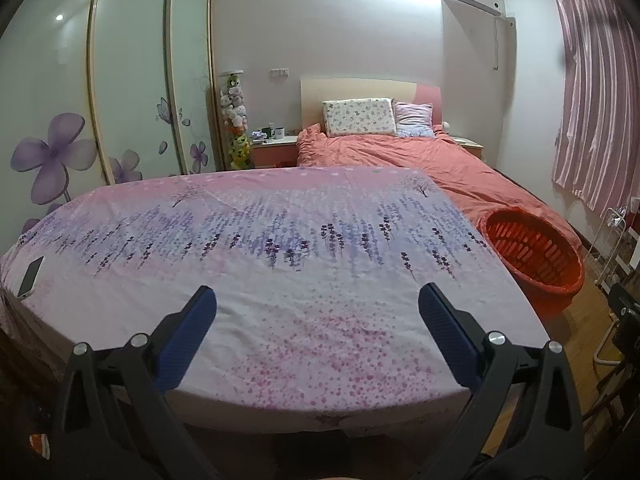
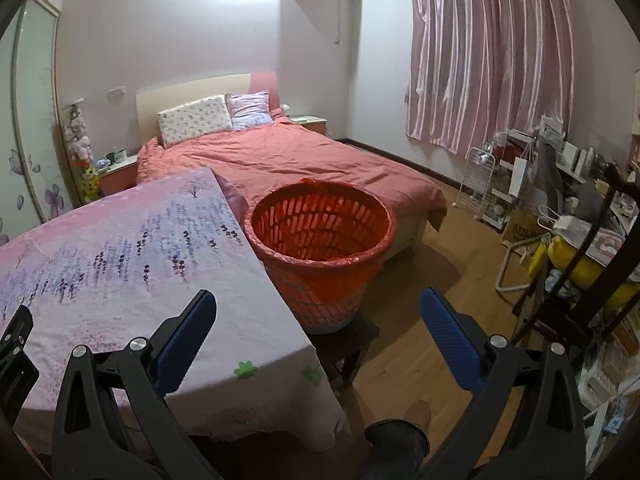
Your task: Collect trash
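Observation:
An orange slatted basket [image 2: 320, 240] lined with a red bag stands on a dark stool [image 2: 344, 340] at the right side of the table; the left wrist view shows the basket [image 1: 536, 252] at its right. My left gripper [image 1: 318, 300] hovers open over the near part of the table with the pink and purple floral cloth [image 1: 280, 248], nothing between its blue pads. My right gripper [image 2: 318, 304] is open too, over the table's right corner and just in front of the basket. No trash shows on the cloth in either view.
A phone [image 1: 30, 278] lies at the table's left edge. Behind the table stands a bed with an orange cover [image 2: 288, 160]. A cluttered rack and shelves [image 2: 560, 208] fill the right side. Wooden floor [image 2: 420, 280] lies between basket and shelves.

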A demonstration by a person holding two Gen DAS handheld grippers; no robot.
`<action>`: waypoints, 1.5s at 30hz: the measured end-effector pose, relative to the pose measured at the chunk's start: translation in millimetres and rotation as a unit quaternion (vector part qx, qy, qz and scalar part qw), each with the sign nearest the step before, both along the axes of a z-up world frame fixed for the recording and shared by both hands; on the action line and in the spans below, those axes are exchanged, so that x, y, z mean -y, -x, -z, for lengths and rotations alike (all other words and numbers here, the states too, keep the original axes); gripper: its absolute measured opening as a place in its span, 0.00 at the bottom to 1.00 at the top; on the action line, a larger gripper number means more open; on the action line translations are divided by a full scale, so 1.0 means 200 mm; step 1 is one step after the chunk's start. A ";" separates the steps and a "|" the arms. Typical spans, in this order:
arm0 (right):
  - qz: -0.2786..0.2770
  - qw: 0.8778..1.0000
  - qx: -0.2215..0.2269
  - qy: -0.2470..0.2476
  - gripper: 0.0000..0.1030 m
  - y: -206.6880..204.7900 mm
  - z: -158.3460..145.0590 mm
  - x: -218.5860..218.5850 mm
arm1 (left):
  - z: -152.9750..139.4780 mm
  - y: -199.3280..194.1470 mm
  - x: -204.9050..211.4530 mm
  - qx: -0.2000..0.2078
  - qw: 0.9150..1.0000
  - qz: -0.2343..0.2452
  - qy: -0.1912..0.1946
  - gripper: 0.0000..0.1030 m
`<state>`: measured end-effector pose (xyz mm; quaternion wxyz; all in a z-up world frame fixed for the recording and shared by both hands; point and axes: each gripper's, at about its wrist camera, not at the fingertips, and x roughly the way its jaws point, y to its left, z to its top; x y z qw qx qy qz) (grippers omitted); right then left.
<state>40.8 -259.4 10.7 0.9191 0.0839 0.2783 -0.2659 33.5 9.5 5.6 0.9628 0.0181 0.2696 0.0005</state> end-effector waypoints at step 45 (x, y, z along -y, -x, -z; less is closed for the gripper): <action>-0.022 1.000 0.009 -0.004 0.98 -0.03 -0.05 -0.05 | -0.07 -0.02 0.01 0.005 1.000 -0.007 0.003 0.96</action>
